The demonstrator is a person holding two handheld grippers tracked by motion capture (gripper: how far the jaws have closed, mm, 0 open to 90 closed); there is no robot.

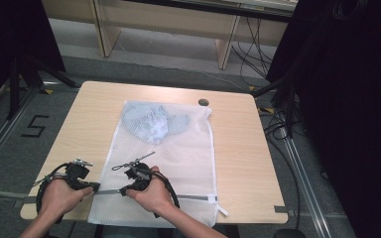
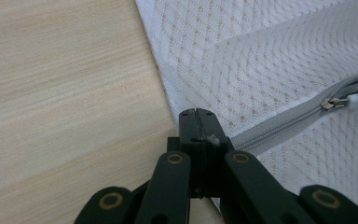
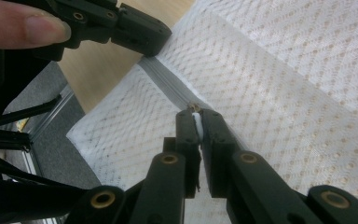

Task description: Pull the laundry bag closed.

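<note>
A white mesh laundry bag [image 1: 178,148] lies flat on the wooden table [image 1: 238,144], with a pale blue garment [image 1: 151,121] inside its far end. A grey zipper [image 2: 279,126] runs along the bag's near edge. My left gripper [image 1: 95,187] [image 2: 196,114] is shut on the zipper's end at the bag's left corner. My right gripper [image 1: 124,190] [image 3: 196,114] is shut on the white zipper pull [image 3: 197,125], a short way to the right of the left one. The metal slider [image 2: 332,103] shows at the right gripper's tip in the left gripper view.
A small dark round grommet [image 1: 203,102] sits in the table near the bag's far right corner. A white tab [image 1: 222,209] sticks out at the zipper's right end. Black stands and cables [image 1: 278,99] crowd the floor to the right; a wooden shelf [image 1: 178,25] stands behind.
</note>
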